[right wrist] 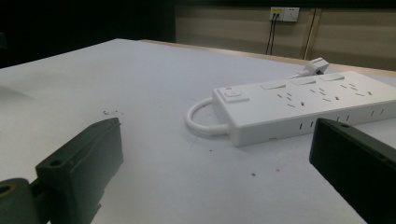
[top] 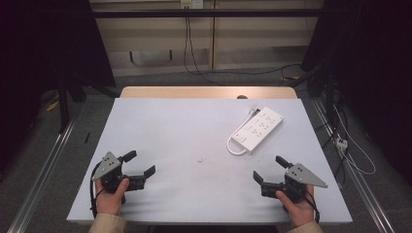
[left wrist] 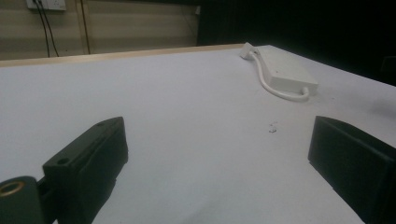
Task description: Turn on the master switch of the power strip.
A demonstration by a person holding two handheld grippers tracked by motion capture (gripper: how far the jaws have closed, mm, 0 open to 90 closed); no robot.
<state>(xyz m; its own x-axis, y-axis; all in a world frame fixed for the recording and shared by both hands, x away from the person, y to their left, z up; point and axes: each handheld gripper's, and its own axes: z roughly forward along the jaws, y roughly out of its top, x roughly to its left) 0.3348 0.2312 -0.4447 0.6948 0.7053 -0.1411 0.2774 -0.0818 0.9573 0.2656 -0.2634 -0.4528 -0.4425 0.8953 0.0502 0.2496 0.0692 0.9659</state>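
Observation:
A white power strip [top: 258,128] lies on the table's right half, angled toward the far right, with its short white cable [top: 233,146] looped at the near end and its plug [top: 253,110] at the far end. My left gripper [top: 141,163] rests near the front left, held by a hand, open and empty. My right gripper [top: 268,168] rests near the front right, open and empty, just in front of the strip. The strip [left wrist: 285,71] shows far off to the right in the left gripper view. It [right wrist: 299,103] lies close ahead in the right gripper view.
The white table [top: 184,141] has a wooden far edge [top: 209,92]. Small specks [top: 200,159] lie mid-table. Cables [top: 350,145] trail over the floor at the right, and a metal rail [top: 43,165] runs along the left side.

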